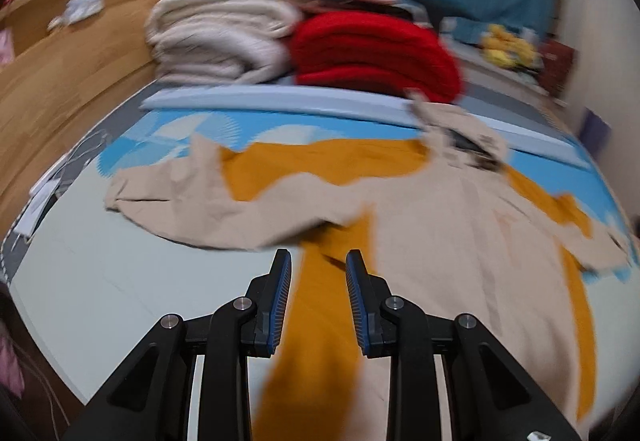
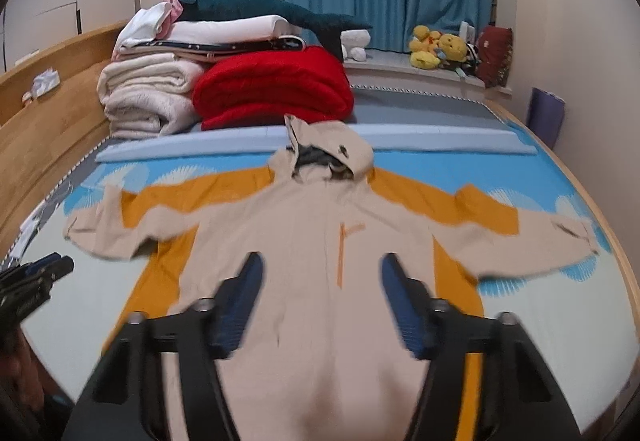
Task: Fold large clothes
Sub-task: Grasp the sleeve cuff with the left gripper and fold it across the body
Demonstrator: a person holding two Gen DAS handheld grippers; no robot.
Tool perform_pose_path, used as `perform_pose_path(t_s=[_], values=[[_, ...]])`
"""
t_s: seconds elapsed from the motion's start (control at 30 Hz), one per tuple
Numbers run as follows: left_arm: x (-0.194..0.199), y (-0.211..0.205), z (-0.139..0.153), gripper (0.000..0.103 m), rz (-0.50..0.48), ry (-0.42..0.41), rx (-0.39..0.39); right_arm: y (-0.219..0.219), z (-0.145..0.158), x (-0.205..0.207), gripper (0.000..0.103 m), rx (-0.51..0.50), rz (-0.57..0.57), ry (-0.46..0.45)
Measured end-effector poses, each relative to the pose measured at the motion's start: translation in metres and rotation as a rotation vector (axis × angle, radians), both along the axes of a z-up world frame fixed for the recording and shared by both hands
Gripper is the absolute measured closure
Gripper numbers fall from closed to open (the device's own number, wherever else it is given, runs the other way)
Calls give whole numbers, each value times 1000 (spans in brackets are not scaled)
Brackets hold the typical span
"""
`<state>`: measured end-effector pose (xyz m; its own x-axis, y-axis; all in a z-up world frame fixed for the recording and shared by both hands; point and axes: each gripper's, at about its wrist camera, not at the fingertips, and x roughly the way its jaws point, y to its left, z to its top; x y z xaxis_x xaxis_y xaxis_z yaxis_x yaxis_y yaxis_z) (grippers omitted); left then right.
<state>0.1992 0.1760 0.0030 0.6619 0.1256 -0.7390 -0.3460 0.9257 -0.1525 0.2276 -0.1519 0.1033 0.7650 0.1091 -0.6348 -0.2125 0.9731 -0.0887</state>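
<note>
A beige and mustard-orange hooded jacket [image 2: 304, 225] lies spread flat on the bed, front up, sleeves out to both sides, hood toward the far end. It also shows in the left wrist view [image 1: 460, 241]. My left gripper [image 1: 319, 257] is open and empty, just above the jacket's left side near the armpit. It shows at the left edge of the right wrist view [image 2: 44, 269]. My right gripper [image 2: 322, 265] is open and empty, above the middle of the jacket's body.
A blue patterned sheet [image 2: 532, 177] covers the bed. Folded cream blankets [image 2: 148, 97], a red blanket [image 2: 276, 89] and white bedding with a teal plush shark [image 2: 256, 7] are stacked at the far end. A wooden bed frame [image 2: 44, 129] runs along the left. Plush toys [image 2: 440, 47] sit on the sill.
</note>
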Motion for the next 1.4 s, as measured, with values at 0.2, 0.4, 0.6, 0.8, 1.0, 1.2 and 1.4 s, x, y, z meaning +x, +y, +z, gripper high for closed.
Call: perform_pose_path(t_s=[0.2,0.4,0.6,0.8,1.0,1.2,1.4], values=[[47,118,-65,77,250,109,-6,11,-19,60,57,20,82,14],[54,219,-109,77,410,157,5,18,-50,100,49,66,104,138],[47,296,-139,57,581,153,-150,18,-80,120,31,22,96,175],[43,341,-163,57,656,124,-290,17,-103,132,31,-13,90,220],[53,349,-172,66,644,110,-285,19,-120,141,49,-12,74,280],[50,349,-141,102,704,78,-175,18,-126,147,84,-15,33,315],[84,272,-30,103,558,-111,37,11,-120,149,80,1,14,332]])
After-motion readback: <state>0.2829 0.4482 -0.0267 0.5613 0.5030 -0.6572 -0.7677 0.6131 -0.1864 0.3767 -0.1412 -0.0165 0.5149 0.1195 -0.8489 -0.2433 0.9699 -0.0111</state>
